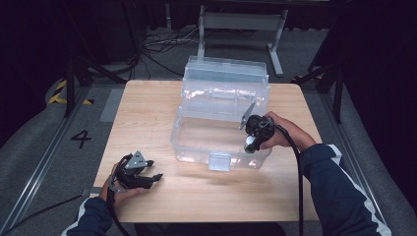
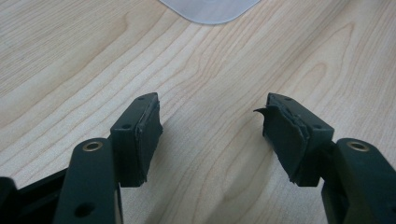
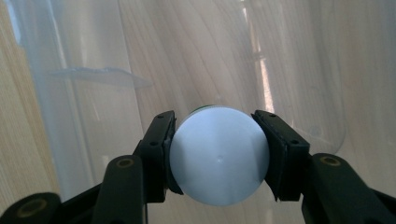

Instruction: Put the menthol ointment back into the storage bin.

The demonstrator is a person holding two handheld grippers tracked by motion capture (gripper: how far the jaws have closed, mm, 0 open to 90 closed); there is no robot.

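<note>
Sleeves frame the high view's bottom edge; left gripper [image 1: 147, 178] rests lower left on pale wood table [image 1: 206, 196], right gripper [image 1: 252, 142] hangs over clear plastic box [image 1: 196, 140] at centre. Left gripper view: worn rubber pads [image 2: 142, 135] wide apart, nothing between. Right gripper view: jaws clamp a smooth white round cap [image 3: 219, 156], its body hidden behind.

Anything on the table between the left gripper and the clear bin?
Nothing: bare wooden table between left gripper and clear bin, seen in the high view.
</note>
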